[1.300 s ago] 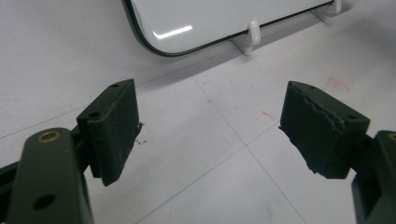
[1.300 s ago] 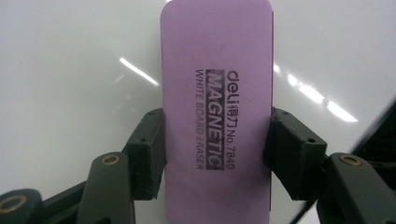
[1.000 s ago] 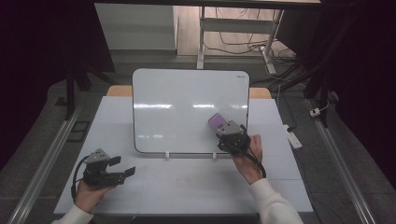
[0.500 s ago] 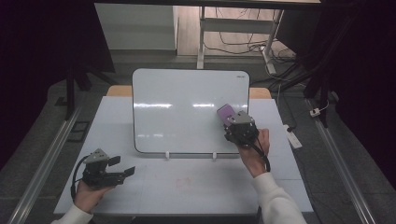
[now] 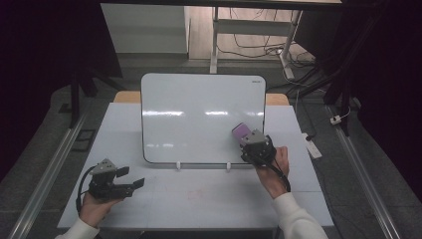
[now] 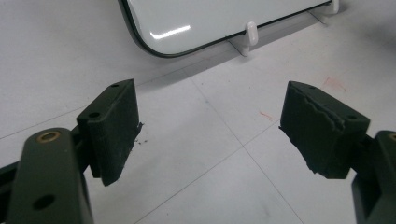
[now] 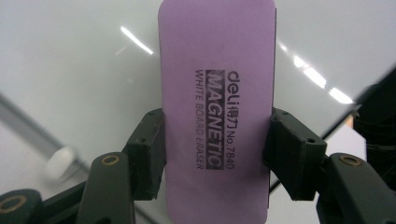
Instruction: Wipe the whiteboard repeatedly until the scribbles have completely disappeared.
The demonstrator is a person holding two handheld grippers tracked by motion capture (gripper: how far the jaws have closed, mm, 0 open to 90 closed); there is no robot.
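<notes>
A person's right gripper (image 5: 247, 140) clamps a purple magnetic eraser (image 7: 216, 107) by its long sides, flat against the whiteboard (image 5: 199, 114), apparently to wipe it, while the left gripper (image 6: 210, 135), jaws apart, idles over the table (image 5: 209, 194).

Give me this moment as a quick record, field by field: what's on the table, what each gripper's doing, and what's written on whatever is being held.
surface: white table
board: whiteboard propped on clips, blank
right gripper: shut on purple eraser, at the board's lower right
eraser print: deli MAGNETIC WHITE BOARD ERASER No.7840
left gripper: open, holding nothing, over the table's near left
</notes>
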